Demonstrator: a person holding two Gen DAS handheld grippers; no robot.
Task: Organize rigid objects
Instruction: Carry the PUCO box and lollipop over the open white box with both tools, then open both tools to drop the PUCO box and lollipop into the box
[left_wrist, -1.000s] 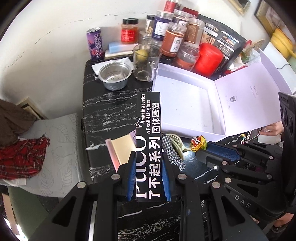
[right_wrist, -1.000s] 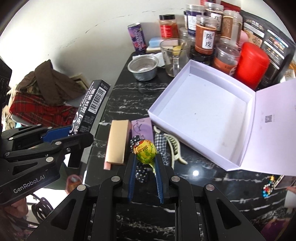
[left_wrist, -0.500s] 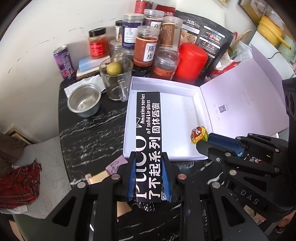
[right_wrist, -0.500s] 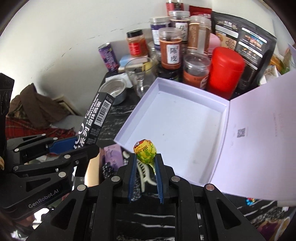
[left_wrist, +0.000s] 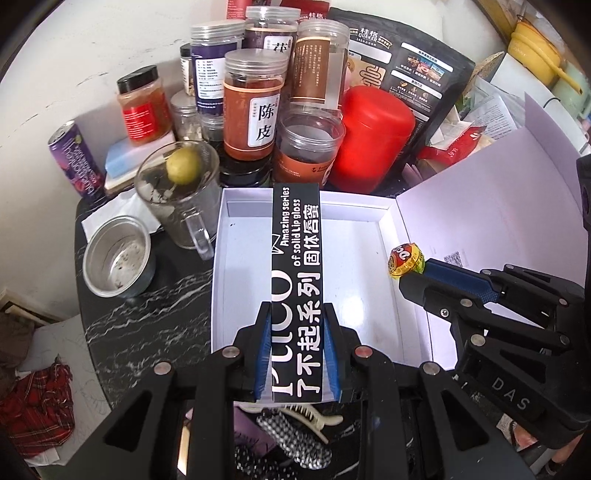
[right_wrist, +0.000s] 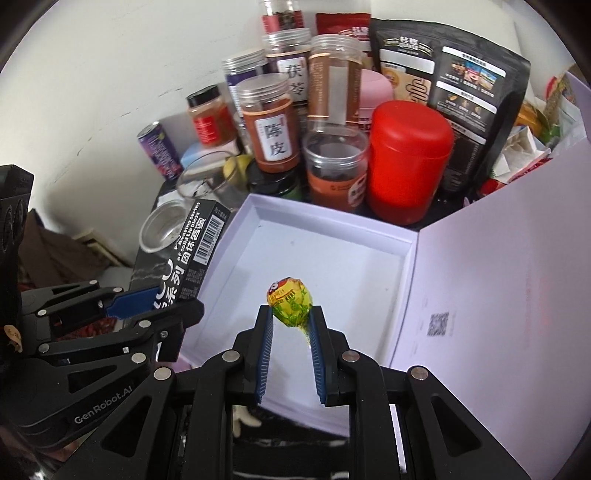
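Over the open white box (left_wrist: 369, 295), the left gripper (left_wrist: 297, 350) clamps a black carton (left_wrist: 295, 280) and the right gripper (right_wrist: 290, 332) apparently pinches a lollipop (right_wrist: 290, 304).

This is a lived-in home, a cluttered corner of a room rather than a lab or shop. A black marble-patterned bench (left_wrist: 122, 317) stands against a scuffed white wall (left_wrist: 74, 66). Toward twelve o'clock it is crowded with pantry things: clear jars (left_wrist: 255, 114) of dried goods with Chinese labels, a red canister (left_wrist: 373, 136), a black oats pouch (left_wrist: 406, 62), a purple drink can (left_wrist: 74, 162). At ten o'clock stand a glass mug (left_wrist: 181, 199) with a lime in it and a small metal bowl (left_wrist: 116, 256). At eight o'clock red plaid clothing (left_wrist: 37, 410) lies heaped below the bench. At two o'clock yellow crockery (left_wrist: 535, 40) sits among loose papers.
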